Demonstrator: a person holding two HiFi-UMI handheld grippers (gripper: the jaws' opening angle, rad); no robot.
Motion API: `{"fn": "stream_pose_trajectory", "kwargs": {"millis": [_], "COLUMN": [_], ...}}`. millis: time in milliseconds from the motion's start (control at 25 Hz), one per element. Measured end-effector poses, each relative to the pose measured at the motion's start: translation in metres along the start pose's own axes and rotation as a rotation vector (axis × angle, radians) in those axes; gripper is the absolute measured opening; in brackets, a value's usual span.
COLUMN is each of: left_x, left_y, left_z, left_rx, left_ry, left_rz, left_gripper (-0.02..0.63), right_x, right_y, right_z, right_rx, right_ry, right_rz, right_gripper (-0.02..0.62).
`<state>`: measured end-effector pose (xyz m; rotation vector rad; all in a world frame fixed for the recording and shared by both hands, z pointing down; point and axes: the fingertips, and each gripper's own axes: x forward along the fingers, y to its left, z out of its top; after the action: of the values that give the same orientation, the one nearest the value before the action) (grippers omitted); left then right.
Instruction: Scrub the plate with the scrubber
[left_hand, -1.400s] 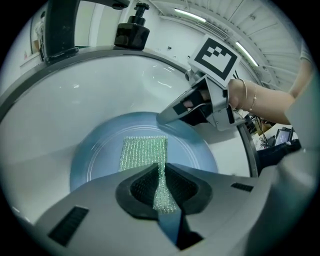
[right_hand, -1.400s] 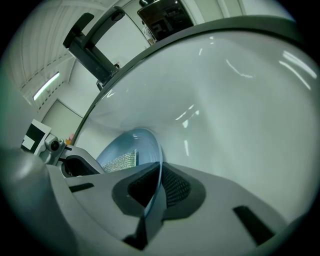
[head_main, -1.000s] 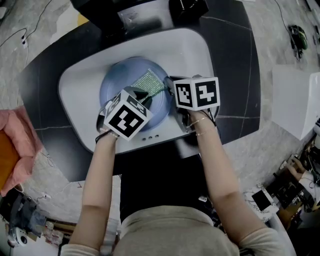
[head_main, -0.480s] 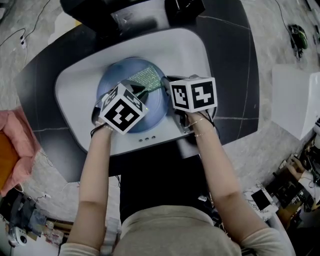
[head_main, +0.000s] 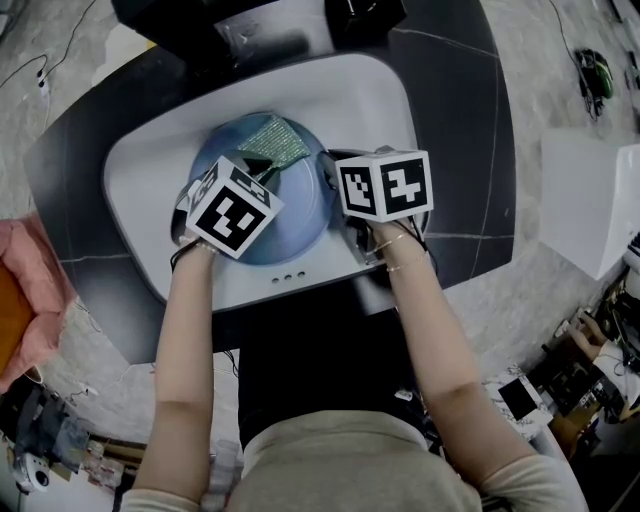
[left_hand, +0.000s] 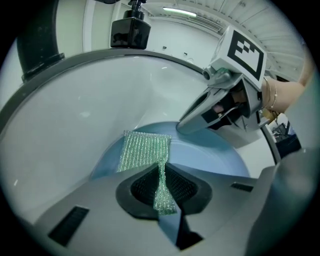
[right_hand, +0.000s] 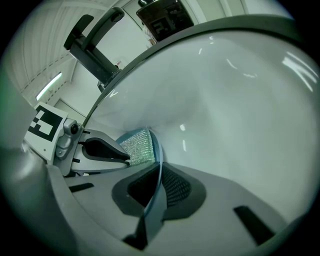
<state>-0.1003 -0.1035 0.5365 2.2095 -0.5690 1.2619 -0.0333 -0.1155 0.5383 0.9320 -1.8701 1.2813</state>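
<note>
Dark countertop (head_main: 470, 150) with a white sink (head_main: 370, 100) set into it, and pretty much everything happens inside that sink. A round blue plate (head_main: 300, 215) sits around the middle of the basin. The sparkly green mesh scrubber (head_main: 272, 140) is spread on the part of the plate nearest the sink's back edge, the side with the black faucet (head_main: 230, 35). The left gripper (left_hand: 162, 192) comes in over the sink's front-left, and its jaws are squeezed together on a bunched-up strip of the scrubber, while the rest of the mesh fans out flat against the plate ahead of the jaws. The right gripper (right_hand: 156, 187) reaches in from the sink's front-right, with its jaws clamped on the plate's rim. In the right gripper view the rim shows as a thin blue edge running straight up between the two ribbed pads. So one gripper has the plate and the other has the scrubber. The two marker cubes hover side by side over the front half of the sink, near each other but not touching. Both of the person's bare forearms stretch in across the sink's front edge. Off past the sink's left end, beyond the counter, there's a pink cloth (head_main: 30, 290).
</note>
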Motion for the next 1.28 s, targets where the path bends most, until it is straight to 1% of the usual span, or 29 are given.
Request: {"fn": "stream_pose_trajectory", "kwargs": {"millis": [160,280,600,800,960,1080,1280], "left_x": [-0.003,-0.006,-0.017,-0.026,-0.032,-0.035,-0.040], "left_y": [0.023,0.031,0.036,0.032,0.023,0.016,-0.003], "left_z": [-0.012,-0.020,-0.039,-0.055,-0.067,-0.072,-0.080], "left_rx": [0.043,0.046,-0.017,-0.043,-0.052,-0.041,-0.035], "left_ry": [0.066,0.092,0.135,0.192,0.233,0.249,0.279], "left_rz": [0.147,0.185,0.197,0.205,0.181,0.164,0.091], "left_gripper": [0.055,0.055,0.054,0.049,0.048,0.048,0.048], "right_x": [-0.001,-0.001,-0.003,-0.004,-0.005,-0.005,-0.006], "right_y": [0.000,0.000,0.002,0.005,0.007,0.007,0.007], "right_z": [0.000,0.000,0.001,0.004,0.005,0.005,0.005], "right_rx": [-0.001,0.002,-0.004,-0.018,-0.023,-0.026,-0.034], "right_ry": [-0.006,-0.011,-0.015,-0.026,-0.035,-0.041,-0.044], "right_rz": [-0.001,0.003,0.006,0.009,0.012,0.011,0.010], "right_gripper": [0.023,0.023,0.025,0.025,0.025,0.025,0.025]}}
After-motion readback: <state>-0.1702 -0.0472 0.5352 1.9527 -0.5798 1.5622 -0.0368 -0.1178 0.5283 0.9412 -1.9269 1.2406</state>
